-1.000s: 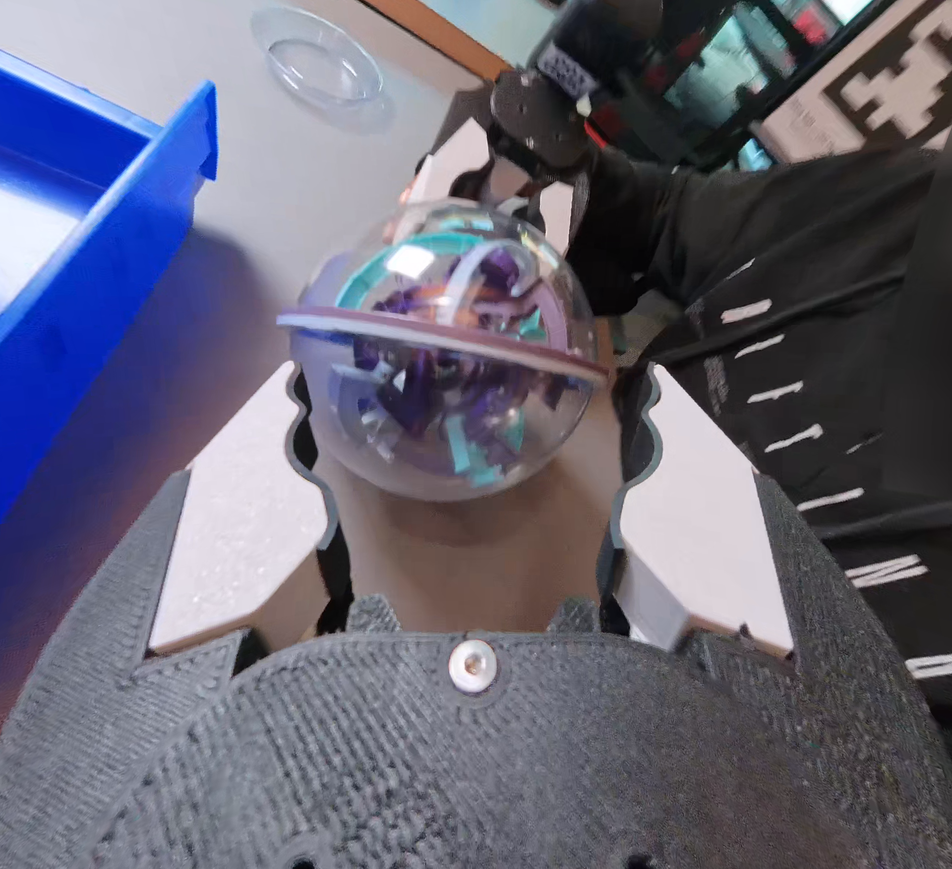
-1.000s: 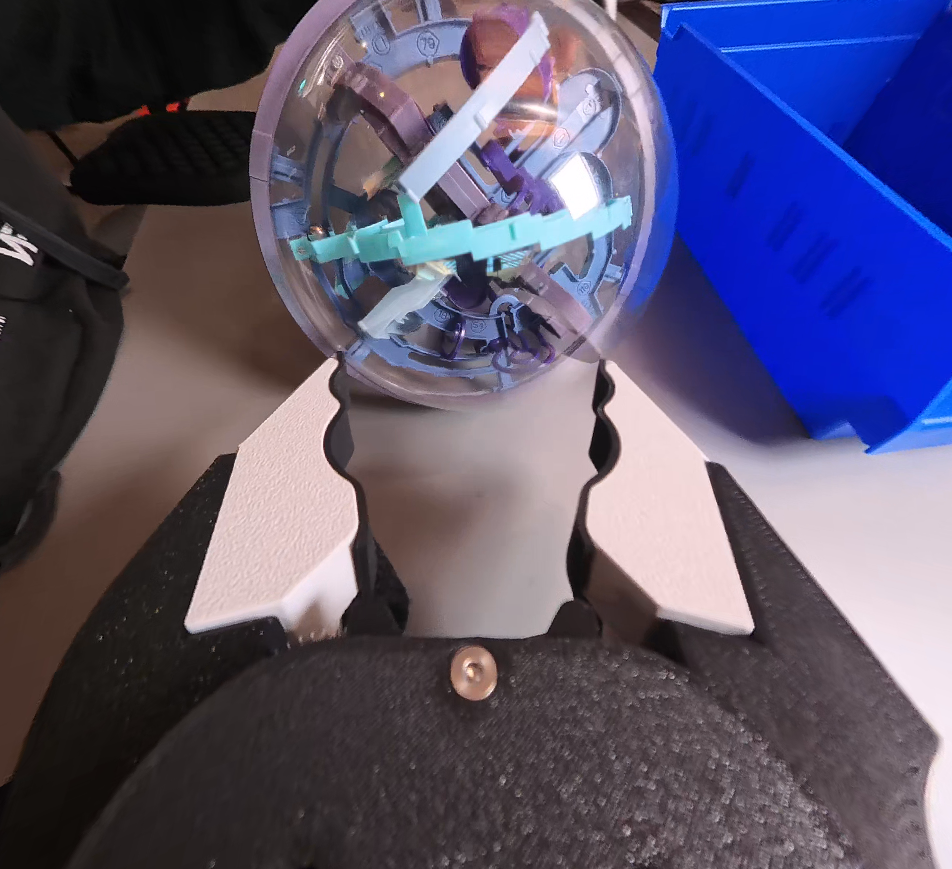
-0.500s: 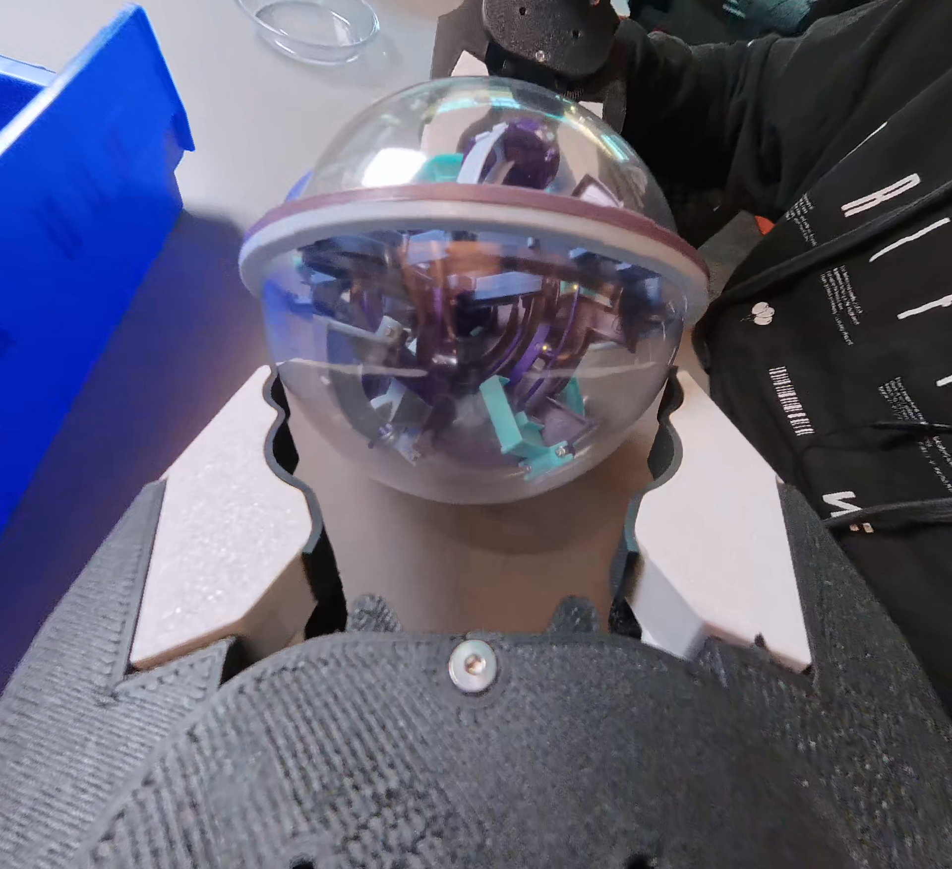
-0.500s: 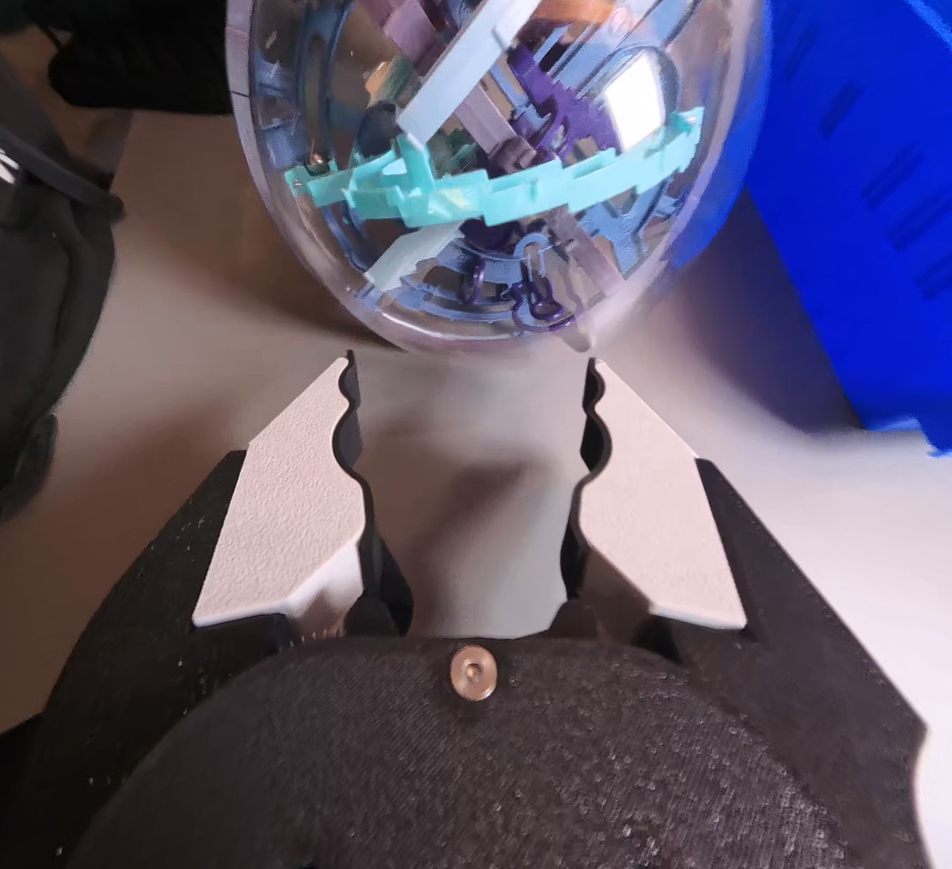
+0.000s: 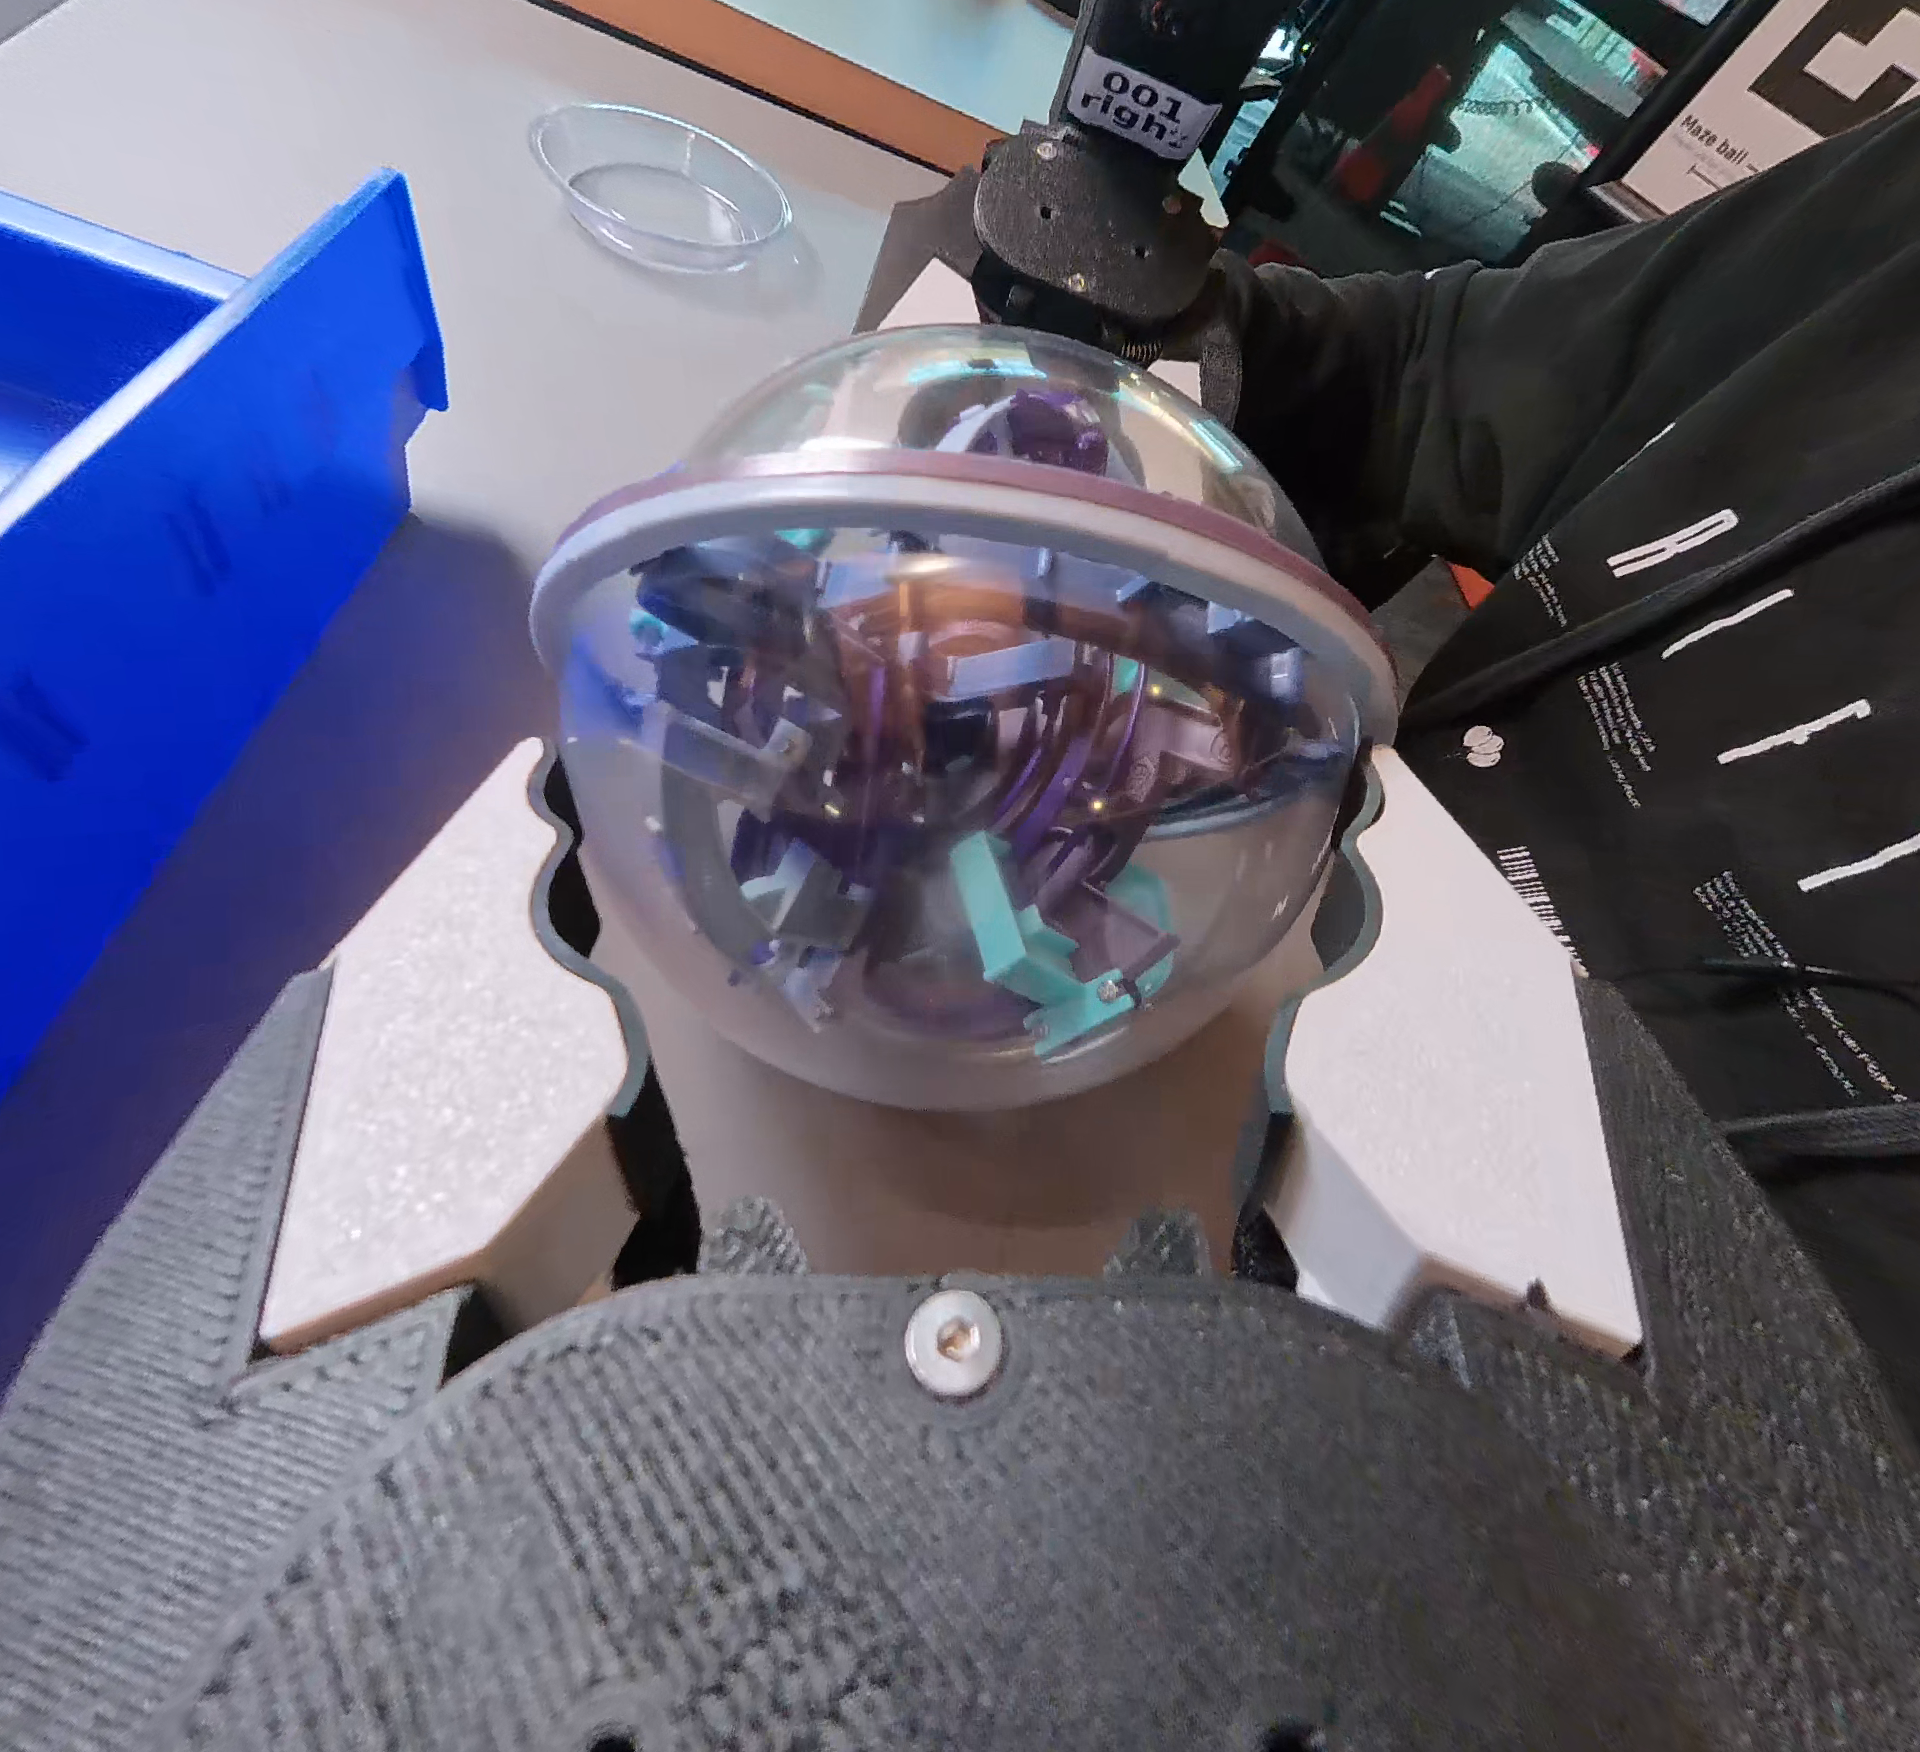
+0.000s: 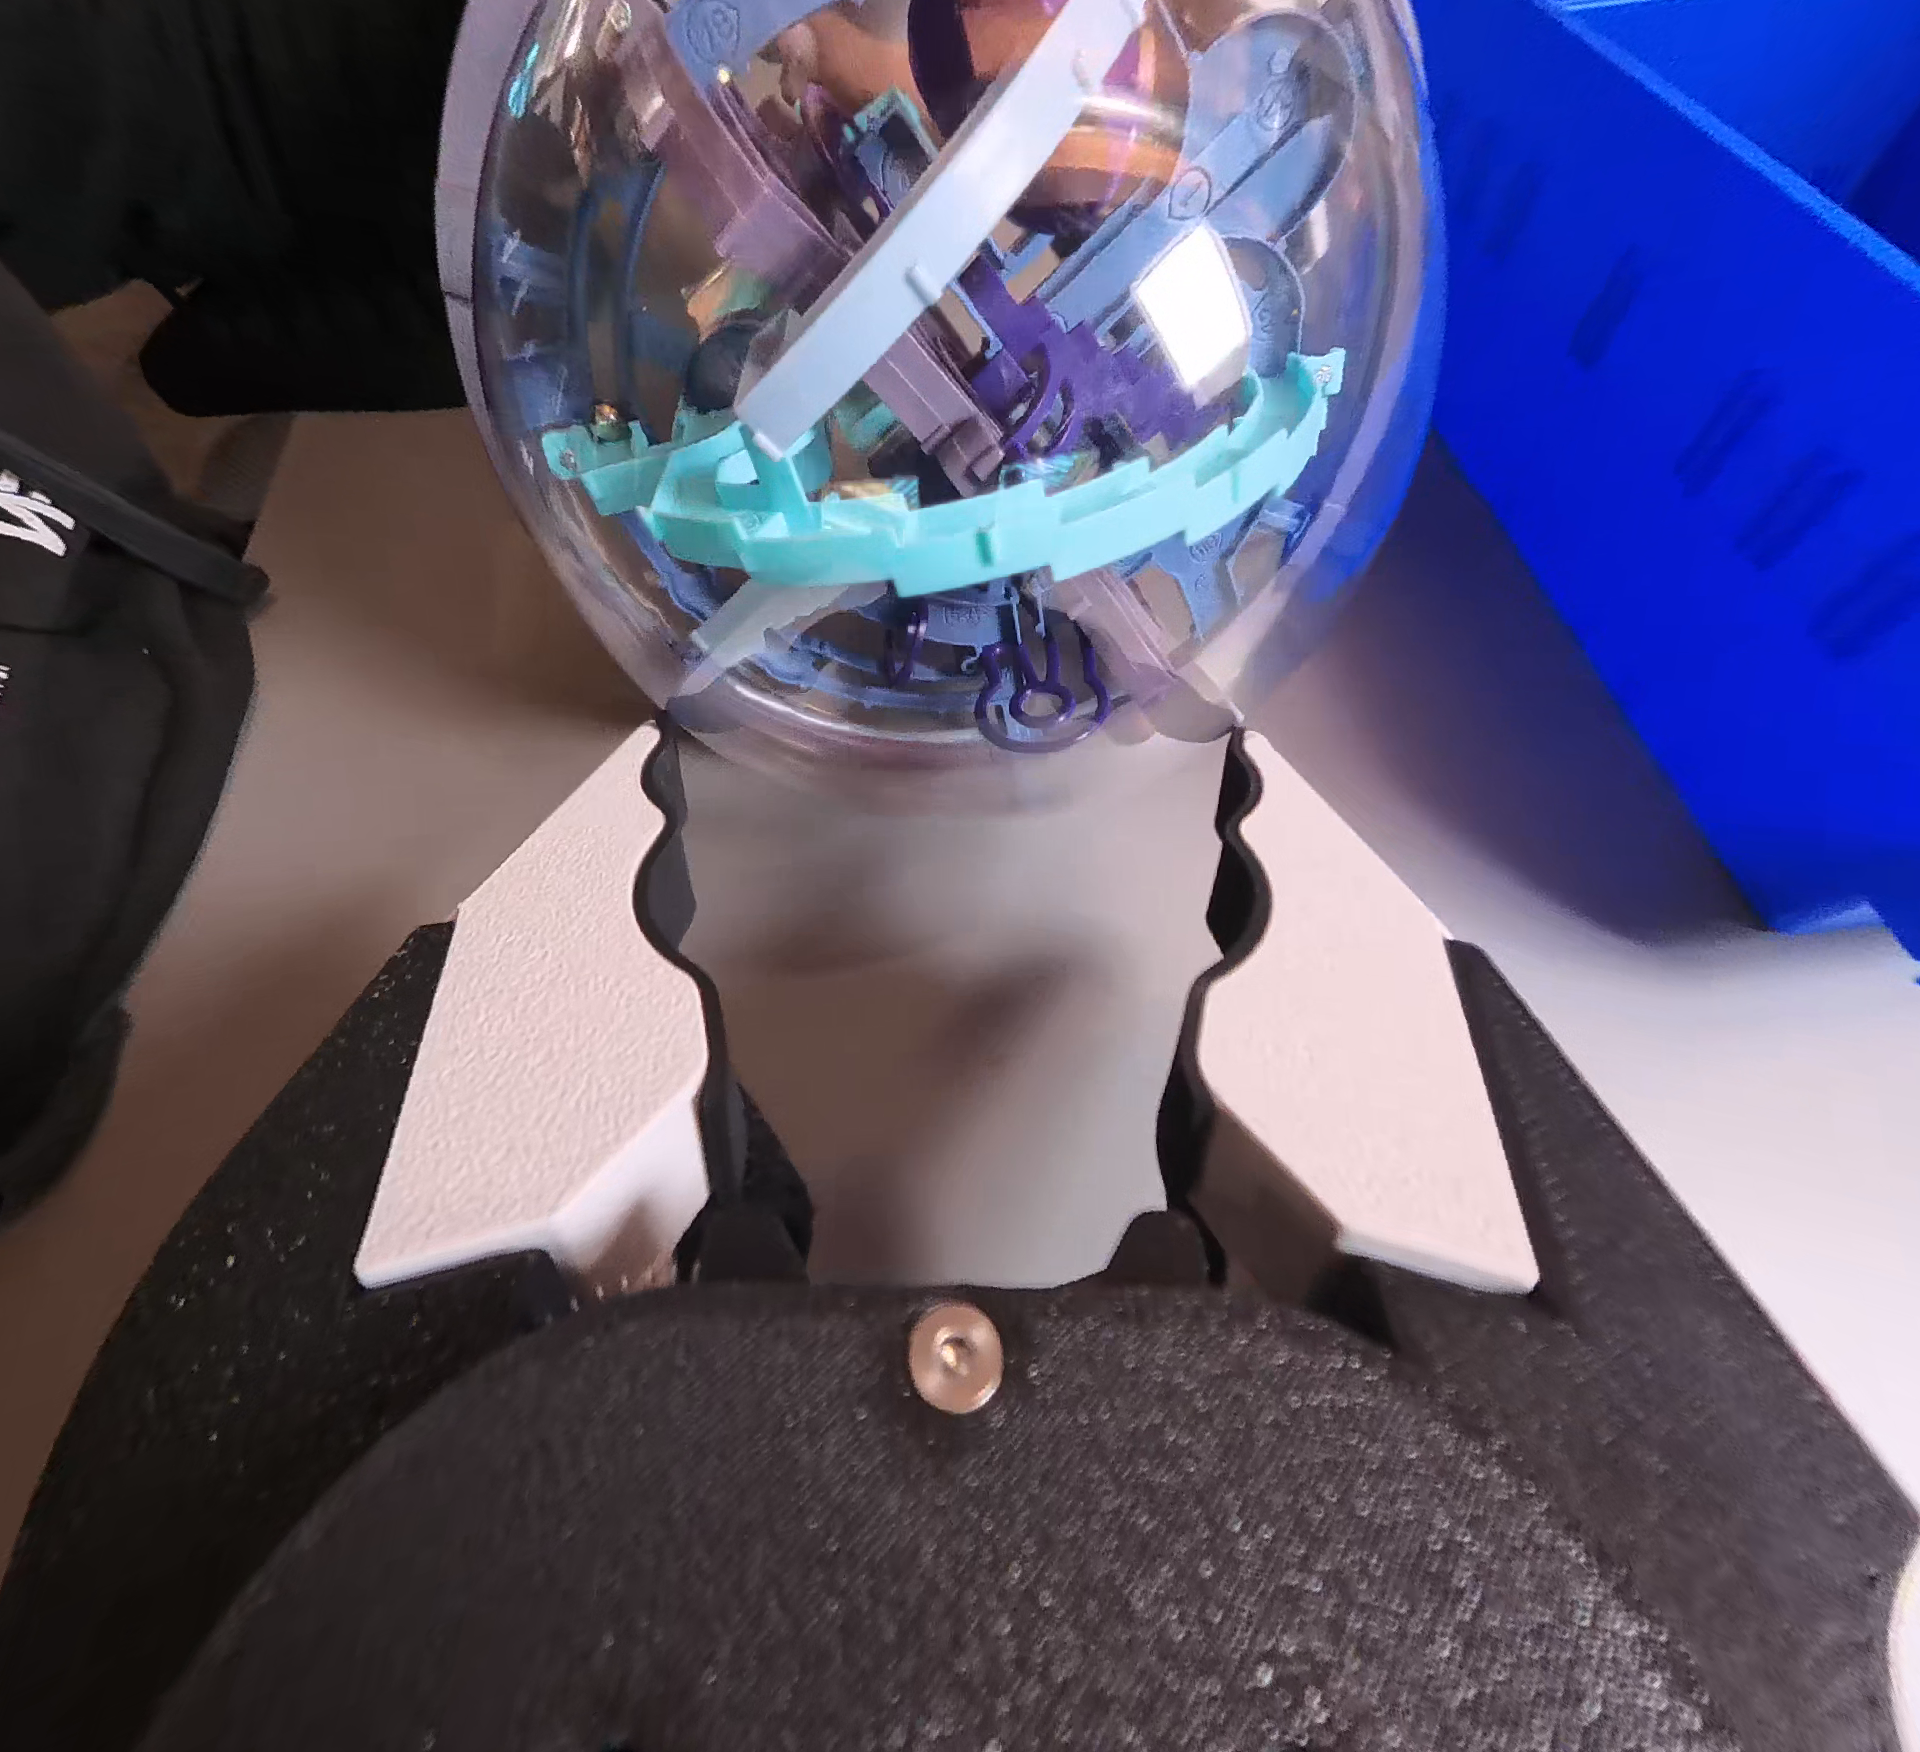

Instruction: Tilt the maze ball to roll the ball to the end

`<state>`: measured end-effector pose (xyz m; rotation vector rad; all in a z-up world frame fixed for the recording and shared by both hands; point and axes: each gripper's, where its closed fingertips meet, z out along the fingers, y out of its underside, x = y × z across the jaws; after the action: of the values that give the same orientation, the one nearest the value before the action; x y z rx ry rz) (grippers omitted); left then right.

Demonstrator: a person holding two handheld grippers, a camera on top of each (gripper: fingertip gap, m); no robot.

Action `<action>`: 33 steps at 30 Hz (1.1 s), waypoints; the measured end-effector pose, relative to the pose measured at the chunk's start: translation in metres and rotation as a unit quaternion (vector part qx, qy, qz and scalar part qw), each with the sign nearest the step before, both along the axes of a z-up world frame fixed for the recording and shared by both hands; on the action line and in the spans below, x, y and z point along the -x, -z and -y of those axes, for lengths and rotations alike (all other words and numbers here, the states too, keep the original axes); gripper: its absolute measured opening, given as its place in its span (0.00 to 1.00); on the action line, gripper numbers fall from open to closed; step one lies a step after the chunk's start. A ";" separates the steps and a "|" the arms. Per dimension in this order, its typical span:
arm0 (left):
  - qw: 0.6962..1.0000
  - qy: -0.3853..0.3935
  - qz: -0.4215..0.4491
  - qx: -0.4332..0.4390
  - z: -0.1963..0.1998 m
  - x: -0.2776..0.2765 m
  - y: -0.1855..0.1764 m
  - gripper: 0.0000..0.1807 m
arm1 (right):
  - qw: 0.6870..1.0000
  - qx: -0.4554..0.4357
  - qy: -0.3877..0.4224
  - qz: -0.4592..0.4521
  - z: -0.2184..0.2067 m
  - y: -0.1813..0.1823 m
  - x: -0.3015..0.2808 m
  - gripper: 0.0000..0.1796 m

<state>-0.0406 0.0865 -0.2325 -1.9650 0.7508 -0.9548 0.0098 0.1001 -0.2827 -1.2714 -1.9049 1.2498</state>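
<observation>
The maze ball point(image 5: 956, 715) is a clear sphere with purple, blue and teal tracks inside and a grey-purple band around it. It sits between my left gripper's point(image 5: 951, 767) wide-spread white fingers, whose tips press its two sides. My right gripper point(image 6: 951, 741) is on the opposite side, jaws apart, with its fingertips touching the lower near face of the maze ball point(image 6: 935, 300). The right gripper also shows behind the sphere in the left wrist view point(image 5: 1091, 248). I cannot pick out the small rolling ball inside.
A blue plastic bin point(image 5: 156, 559) stands close beside the sphere; it also shows in the right wrist view point(image 6: 1683, 352). A clear shallow dish point(image 5: 660, 185) lies farther back on the grey table point(image 5: 260, 92). A person's black sleeve and jacket point(image 5: 1662, 663) fill the other side.
My left gripper opened wider and moved forward until its fingers closed in on the sphere's sides. The sphere drew nearer to my right gripper and now touches its tips.
</observation>
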 end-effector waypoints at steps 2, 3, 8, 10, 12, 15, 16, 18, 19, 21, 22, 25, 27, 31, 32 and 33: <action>1.000 0.002 0.005 -0.003 0.001 0.000 -0.003 0.78 | 1.000 -0.002 -0.002 0.008 0.003 0.003 0.000 0.54; 1.000 0.003 0.009 -0.004 0.001 -0.001 -0.005 0.78 | 1.000 -0.004 -0.003 0.013 0.004 0.005 0.000 0.53; 1.000 0.008 0.012 -0.009 -0.002 -0.004 -0.012 0.78 | 0.999 -0.028 -0.006 0.033 0.009 0.018 0.000 0.49; 1.000 0.009 0.013 -0.007 -0.003 -0.005 -0.013 0.78 | 0.999 -0.033 -0.003 0.037 0.008 0.020 0.001 0.48; 1.000 0.010 0.015 -0.002 -0.005 -0.006 -0.013 0.78 | 0.998 -0.042 0.001 0.039 0.006 0.022 0.000 0.47; 1.000 0.012 0.008 0.000 -0.007 -0.010 -0.013 0.78 | 0.998 -0.054 0.005 0.042 0.005 0.026 -0.001 0.45; 1.000 0.012 0.004 0.000 -0.008 -0.011 -0.014 0.78 | 0.997 -0.056 0.006 0.045 0.005 0.028 -0.001 0.45; 1.000 0.014 -0.005 0.000 -0.009 -0.015 -0.014 0.78 | 0.996 -0.067 0.005 0.052 0.006 0.032 -0.002 0.45; 1.000 0.016 -0.010 -0.001 -0.009 -0.016 -0.014 0.78 | 0.996 -0.072 0.004 0.054 0.006 0.033 -0.002 0.45; 1.000 0.020 -0.016 -0.002 -0.009 -0.018 -0.014 0.78 | 0.996 -0.075 0.002 0.055 0.007 0.034 -0.003 0.45; 1.000 0.021 -0.016 0.000 -0.009 -0.018 -0.014 0.78 | 0.996 -0.073 0.003 0.052 0.006 0.033 -0.004 0.45; 1.000 0.018 -0.004 0.011 -0.011 -0.015 -0.014 0.78 | 0.997 -0.067 0.012 0.033 0.002 0.026 -0.003 0.45; 1.000 0.020 0.008 0.022 -0.013 -0.011 -0.014 0.78 | 0.998 -0.061 0.021 0.016 -0.001 0.018 -0.001 0.47; 0.998 0.029 0.035 0.048 -0.019 -0.006 -0.013 0.78 | 0.998 -0.045 0.039 -0.027 -0.009 0.000 0.002 0.52; 0.997 0.031 0.042 0.054 -0.020 -0.004 -0.013 0.78 | 0.998 -0.044 0.043 -0.035 -0.010 -0.003 0.002 0.52; 0.996 0.033 0.050 0.062 -0.022 -0.002 -0.013 0.78 | 0.997 -0.042 0.046 -0.043 -0.010 -0.006 0.002 0.52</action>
<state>-0.0382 0.1087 -0.2198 -1.9917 0.7191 -1.1547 0.0073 0.1105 -0.2764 -1.2274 -1.7987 1.1480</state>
